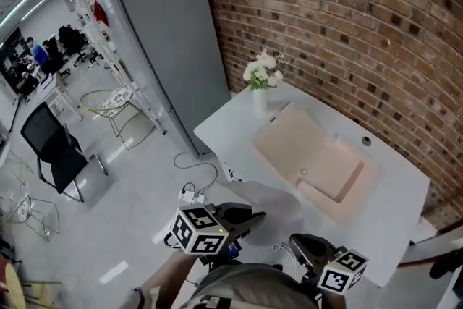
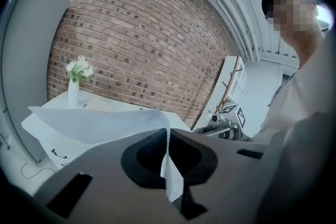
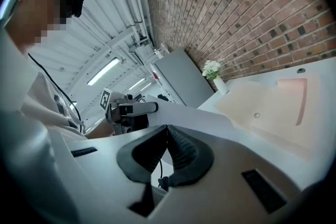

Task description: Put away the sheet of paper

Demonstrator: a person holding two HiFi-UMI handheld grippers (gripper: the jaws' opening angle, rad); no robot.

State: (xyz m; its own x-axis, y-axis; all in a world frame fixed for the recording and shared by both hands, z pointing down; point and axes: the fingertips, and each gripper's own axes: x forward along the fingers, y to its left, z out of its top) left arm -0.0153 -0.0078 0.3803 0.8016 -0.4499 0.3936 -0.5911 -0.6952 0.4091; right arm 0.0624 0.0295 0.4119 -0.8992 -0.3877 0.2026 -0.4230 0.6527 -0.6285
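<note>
While both claws hover by the desk's near edge, the sheet of paper is held up in the air btwn them, not yet put away. The left gripper has its jaws clamped on one edge, and in its own view the sheet fans out toward 10 o'clock and sags a bit. The right gripper has its jaws together too, apparently pinching the opposite edge. That's prob. a two-point hold so the thin sheet stays spread and doesn't flop.

From the head view, a beige folder lies open on the white desk, at approx 1 o'clock from the grippers. It looks left open to take the sheet. A vase of white flowers stands at 11 o'clock of the folder, off the likely path. The next move would need both claws travelling together, else the paper buckles.
</note>
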